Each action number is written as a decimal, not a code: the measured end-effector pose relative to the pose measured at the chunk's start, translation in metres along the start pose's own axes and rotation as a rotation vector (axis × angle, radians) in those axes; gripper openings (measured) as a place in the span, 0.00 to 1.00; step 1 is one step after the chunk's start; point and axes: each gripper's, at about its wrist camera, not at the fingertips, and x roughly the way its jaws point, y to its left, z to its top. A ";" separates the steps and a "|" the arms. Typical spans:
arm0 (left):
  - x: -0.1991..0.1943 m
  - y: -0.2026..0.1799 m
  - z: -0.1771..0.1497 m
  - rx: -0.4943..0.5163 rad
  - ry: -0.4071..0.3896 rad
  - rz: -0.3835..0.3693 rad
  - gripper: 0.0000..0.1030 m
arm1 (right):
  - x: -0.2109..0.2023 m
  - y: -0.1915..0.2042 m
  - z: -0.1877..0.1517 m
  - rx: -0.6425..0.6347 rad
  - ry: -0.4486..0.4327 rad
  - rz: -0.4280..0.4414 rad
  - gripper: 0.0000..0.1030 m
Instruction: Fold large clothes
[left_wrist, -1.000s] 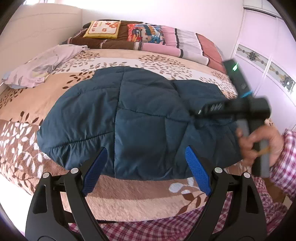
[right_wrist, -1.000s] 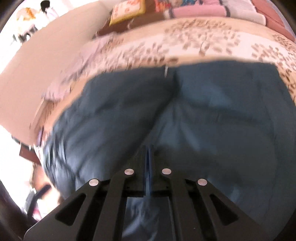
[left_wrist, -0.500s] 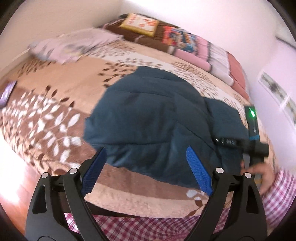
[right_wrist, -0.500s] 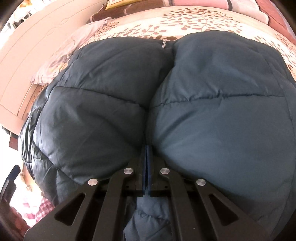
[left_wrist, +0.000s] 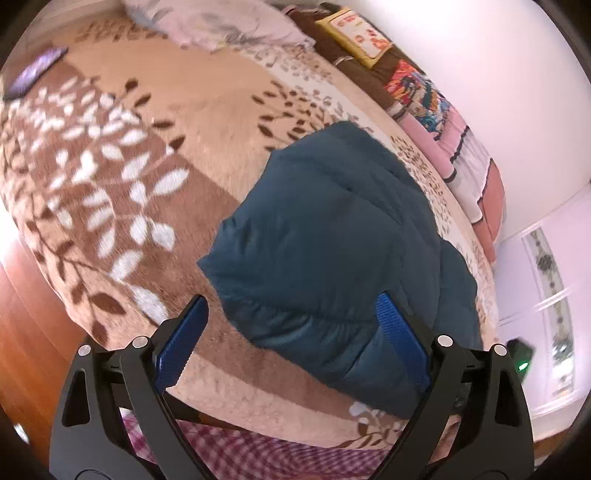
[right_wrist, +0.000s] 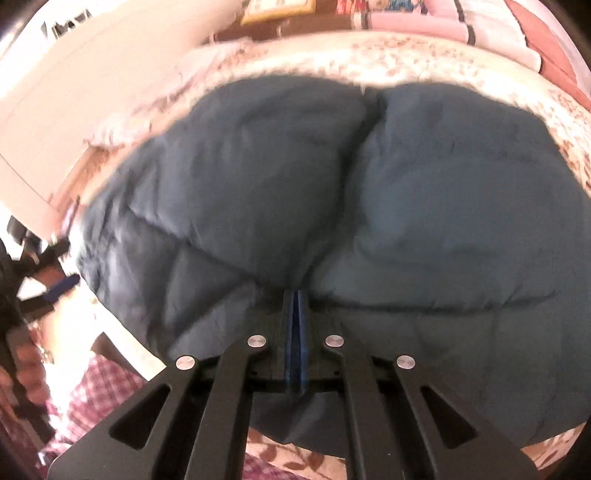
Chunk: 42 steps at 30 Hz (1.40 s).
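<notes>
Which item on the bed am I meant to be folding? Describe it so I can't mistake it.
Start from the big bed with the brown leaf-patterned blanket. Near its front edge lies the dark blue quilted puffer jacket. It is the only plain, dark, padded piece; the pillows and folded bedding at the far end are pale or patterned.

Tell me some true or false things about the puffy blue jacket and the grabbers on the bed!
1. The jacket lies on a leaf-patterned blanket. True.
2. The left gripper is squeezing the jacket. False: its fingers stand wide apart and are opening, with the jacket's near edge between them but not pressed.
3. The right gripper has its fingers together, pushed into the jacket's fabric. True.
4. The jacket is bright red. False: it is dark blue.
5. A yellow cushion sits at the far end of the bed. True.
</notes>
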 end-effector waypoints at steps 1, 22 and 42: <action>0.003 0.001 0.000 -0.014 0.009 -0.008 0.89 | 0.004 -0.001 -0.001 0.004 0.005 0.003 0.03; 0.070 0.016 -0.006 -0.176 0.083 -0.055 0.95 | -0.004 -0.015 -0.005 0.061 0.016 0.105 0.03; 0.025 -0.032 -0.007 0.098 -0.084 -0.050 0.18 | 0.007 -0.006 -0.038 -0.009 0.092 0.120 0.02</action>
